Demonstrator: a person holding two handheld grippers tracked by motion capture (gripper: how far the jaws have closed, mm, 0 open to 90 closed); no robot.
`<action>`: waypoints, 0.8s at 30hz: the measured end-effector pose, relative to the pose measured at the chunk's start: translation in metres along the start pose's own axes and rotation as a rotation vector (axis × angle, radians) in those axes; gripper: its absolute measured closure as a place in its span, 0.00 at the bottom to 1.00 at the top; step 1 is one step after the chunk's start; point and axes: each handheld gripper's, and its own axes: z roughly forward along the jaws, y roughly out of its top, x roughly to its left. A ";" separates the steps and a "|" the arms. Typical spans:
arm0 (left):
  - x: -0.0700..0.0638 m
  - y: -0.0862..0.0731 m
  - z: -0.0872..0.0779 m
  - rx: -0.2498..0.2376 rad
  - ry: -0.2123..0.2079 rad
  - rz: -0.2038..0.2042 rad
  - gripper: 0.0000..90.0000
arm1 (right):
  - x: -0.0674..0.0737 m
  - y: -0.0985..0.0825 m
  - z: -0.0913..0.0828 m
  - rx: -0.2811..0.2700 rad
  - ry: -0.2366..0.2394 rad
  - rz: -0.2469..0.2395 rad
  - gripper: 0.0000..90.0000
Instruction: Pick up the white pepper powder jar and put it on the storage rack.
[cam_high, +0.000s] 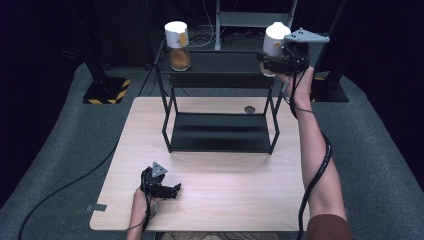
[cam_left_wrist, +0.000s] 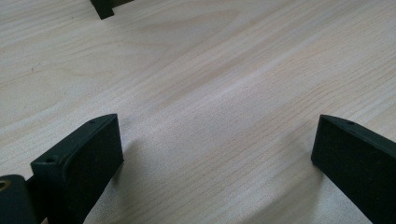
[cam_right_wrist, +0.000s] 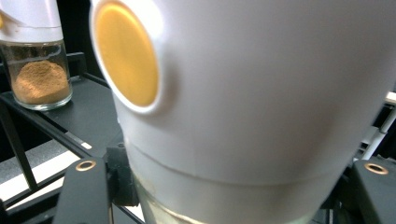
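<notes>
- Nearest, left gripper (cam_high: 172, 190) rested low over the desk (cam_high: 220, 200), jaws apart (nothing between them).
- Right gripper (cam_high: 270, 63) clamped the white-capped jar (cam_high: 276, 37) at the black shelf's (cam_high: 220, 62) top right corner.
- Second spice jar (cam_high: 178, 46) stood top left.

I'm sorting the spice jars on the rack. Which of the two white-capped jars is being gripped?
The right-hand jar at the top shelf's right end, clamped in the right gripper. The other jar, holding orange powder, stands free at the left end.

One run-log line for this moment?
right tongs: shut on white-capped jar, at rack top shelf | left tongs: open over table | second jar: on shelf
</notes>
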 end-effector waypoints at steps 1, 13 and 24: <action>0.000 0.000 0.000 0.000 0.000 0.000 0.02 | -0.001 0.001 0.001 0.003 0.001 0.002 0.34; 0.000 0.000 0.000 0.000 -0.001 0.001 0.02 | -0.006 0.010 0.018 0.031 -0.007 0.024 0.34; 0.000 0.000 0.000 -0.001 -0.001 0.000 0.02 | -0.009 0.015 0.036 0.068 -0.010 0.044 0.34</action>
